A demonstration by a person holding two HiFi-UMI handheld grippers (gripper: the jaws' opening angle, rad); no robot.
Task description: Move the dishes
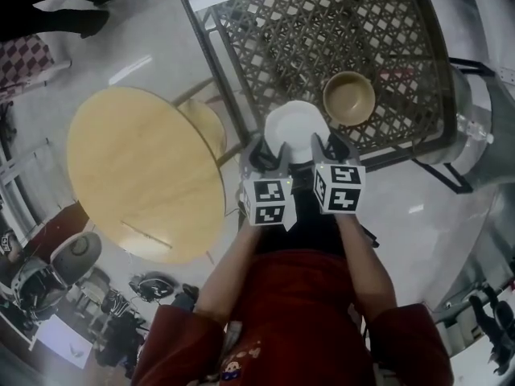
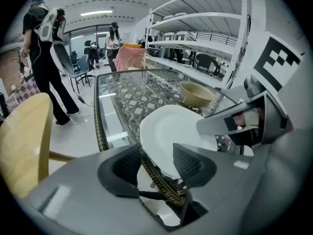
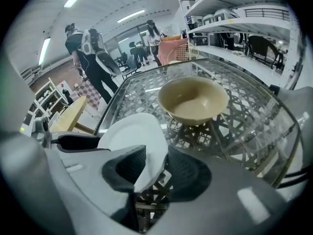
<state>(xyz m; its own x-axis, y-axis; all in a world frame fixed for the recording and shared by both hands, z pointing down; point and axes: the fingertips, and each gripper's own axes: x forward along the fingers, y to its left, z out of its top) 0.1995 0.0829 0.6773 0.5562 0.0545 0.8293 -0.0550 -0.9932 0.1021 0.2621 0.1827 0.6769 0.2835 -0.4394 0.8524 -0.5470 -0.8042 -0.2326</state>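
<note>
Head view: I see both tools side by side over the near edge of the glass-topped lattice table (image 1: 322, 22). The left gripper (image 1: 265, 153) and right gripper (image 1: 330, 147) each meet the near rim of the white plate (image 1: 294, 127), 1 on each side. The plate sits over the table's near edge. I can't tell whether it rests on the glass. A tan bowl (image 1: 349, 97) stands on the table just beyond the plate, to the right and apart from it. A round wooden table (image 1: 141, 171) is to the left, separate from the glass one. My red sleeves (image 1: 298, 312) fill the bottom of the frame.

Left gripper view: the 2 dark pads are clamped on the plate's (image 2: 168, 129) lower rim, and the plate tilts up and away from them. The table's woven edge band (image 2: 161, 182) runs below, between the jaws. The bowl (image 2: 195, 94) is upright behind the plate. A person (image 2: 44, 58) stands at far left and white shelving (image 2: 195, 18) rises at right.

Right gripper view: these jaws are also gripping the plate (image 3: 132, 136), whose rim passes slantwise between the pads. The bowl (image 3: 193, 102) is empty and sits upright on the lattice ahead, clear of the jaws. 2 people (image 3: 93, 53) stand in the background.
</note>
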